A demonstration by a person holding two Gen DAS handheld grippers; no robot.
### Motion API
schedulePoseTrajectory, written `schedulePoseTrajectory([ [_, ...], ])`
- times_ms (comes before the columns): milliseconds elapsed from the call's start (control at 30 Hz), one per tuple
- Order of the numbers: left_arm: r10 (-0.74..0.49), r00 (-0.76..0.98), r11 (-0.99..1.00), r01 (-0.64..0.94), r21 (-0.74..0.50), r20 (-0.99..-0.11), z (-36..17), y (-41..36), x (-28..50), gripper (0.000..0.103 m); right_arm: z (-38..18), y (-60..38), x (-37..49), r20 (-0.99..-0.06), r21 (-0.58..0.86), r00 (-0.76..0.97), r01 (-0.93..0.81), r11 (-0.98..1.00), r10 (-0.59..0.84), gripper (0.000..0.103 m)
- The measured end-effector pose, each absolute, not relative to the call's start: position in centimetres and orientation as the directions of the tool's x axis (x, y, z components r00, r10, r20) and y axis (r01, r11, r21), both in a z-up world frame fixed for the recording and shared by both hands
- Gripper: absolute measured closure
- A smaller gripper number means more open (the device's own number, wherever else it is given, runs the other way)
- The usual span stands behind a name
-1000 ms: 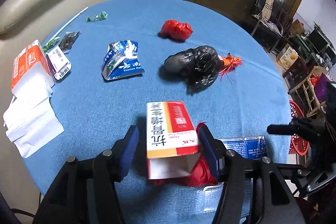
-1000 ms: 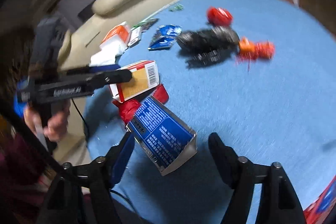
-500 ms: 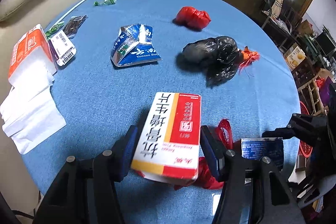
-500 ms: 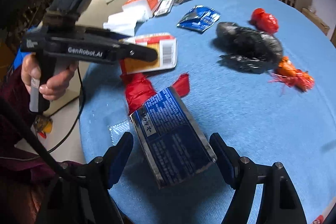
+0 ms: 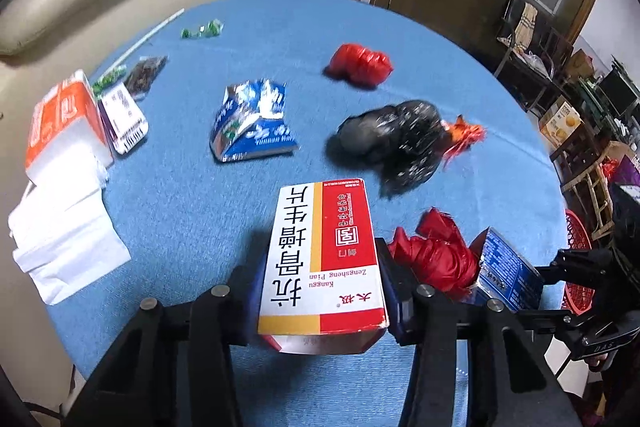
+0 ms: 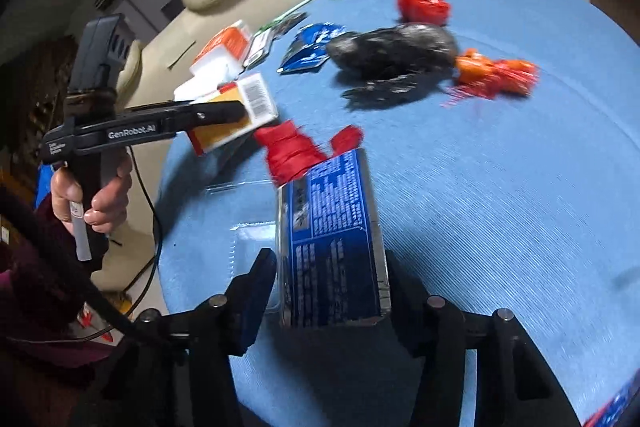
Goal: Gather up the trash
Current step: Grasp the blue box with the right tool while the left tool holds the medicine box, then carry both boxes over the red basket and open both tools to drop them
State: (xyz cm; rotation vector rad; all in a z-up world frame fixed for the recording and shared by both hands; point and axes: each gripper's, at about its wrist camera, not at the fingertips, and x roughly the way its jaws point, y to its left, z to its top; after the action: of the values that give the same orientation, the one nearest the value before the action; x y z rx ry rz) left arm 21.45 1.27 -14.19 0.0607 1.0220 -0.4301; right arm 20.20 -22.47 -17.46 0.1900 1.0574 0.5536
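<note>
At lower centre of each view, both grippers' jaws have just been closing: the left gripper [image 5: 320, 291] now clamps the red-and-white cardboard medicine box [image 5: 322, 259], the right gripper [image 6: 330, 281] the blue foil carton [image 6: 332, 247], so two pieces of trash look secured for lifting

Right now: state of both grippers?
Left gripper: jaws just closed, shut on the red-and-white medicine box.
Right gripper: jaws just closed, shut on the blue box.

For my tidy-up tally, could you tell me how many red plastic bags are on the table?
2. One crumpled red bag lies at the far side, beyond the black bag. The other red bag lies near, between the two held boxes. More may be hidden under other trash.
</note>
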Motion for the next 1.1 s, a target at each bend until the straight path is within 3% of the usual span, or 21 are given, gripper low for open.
schedulePoseTrajectory([
  [400, -0.336, 0.513, 0.902, 0.418, -0.112, -0.790, -12.0, 0.7, 17.0, 0.053, -17.2, -26.6, 16.4, -0.725, 0.442, 0.480, -0.227, 0.868, 0.494, 0.038],
  [633, -0.322, 0.548, 0.885, 0.464, -0.040, -0.772, -11.4, -0.1, 13.9, 0.053, -16.2, -23.4, 17.8, -0.769, 0.277, 0.503, -0.294, 0.915, 0.395, 0.038],
  [867, -0.359, 0.542, 0.866, 0.498, -0.054, -0.760, -10.8, -0.1, 12.5, 0.053, -17.3, -18.5, 19.2, -0.822, 0.121, 0.478, -0.385, 0.915, 0.310, 0.038],
  [1100, -0.370, 0.538, 0.863, 0.501, -0.066, -0.758, -10.7, 0.0, 11.8, 0.053, -16.4, -19.8, 19.2, -0.773, 0.292, 0.464, -0.346, 0.892, 0.433, 0.038],
])
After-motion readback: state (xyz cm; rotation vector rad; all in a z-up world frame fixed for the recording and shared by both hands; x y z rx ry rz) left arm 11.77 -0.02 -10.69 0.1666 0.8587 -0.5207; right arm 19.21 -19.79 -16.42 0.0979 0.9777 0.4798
